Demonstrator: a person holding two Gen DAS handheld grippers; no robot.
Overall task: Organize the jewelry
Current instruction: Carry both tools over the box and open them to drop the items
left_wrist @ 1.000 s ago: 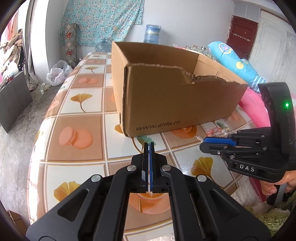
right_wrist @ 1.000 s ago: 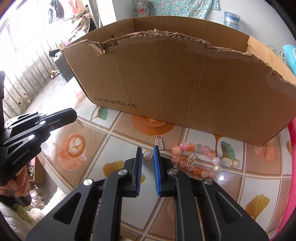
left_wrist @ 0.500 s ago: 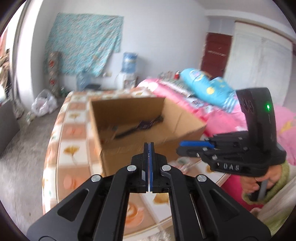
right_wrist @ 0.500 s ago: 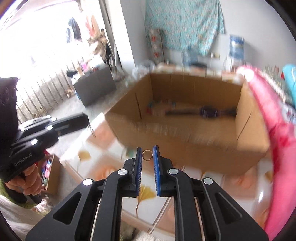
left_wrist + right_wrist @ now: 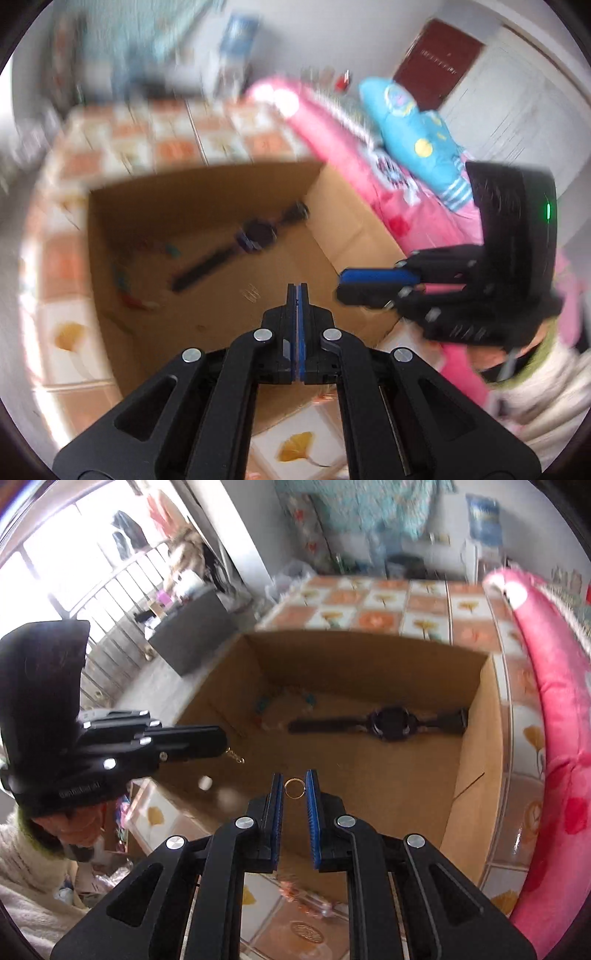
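Note:
An open cardboard box (image 5: 476,716) (image 5: 110,295) stands on the tiled table. Inside lie a dark wristwatch (image 5: 391,722) (image 5: 255,234) and a bead bracelet (image 5: 266,709) (image 5: 125,280). My right gripper (image 5: 294,788) is shut on a small gold ring (image 5: 294,787) and holds it above the box's inside. My left gripper (image 5: 297,291) is shut on a thin gold chain (image 5: 234,755), which hangs from its tip over the box's left wall. The right gripper also shows in the left wrist view (image 5: 369,284).
A bead bracelet (image 5: 295,893) lies on the tiled table (image 5: 424,624) in front of the box. A pink quilt (image 5: 554,701) (image 5: 332,136) and a blue pillow (image 5: 413,136) lie to the right. A grey cabinet (image 5: 184,635) stands on the floor at the left.
Both grippers have risen from table level and moved forward over the box, now looking down into it. The right gripper took the ring off the table; the left still holds the chain.

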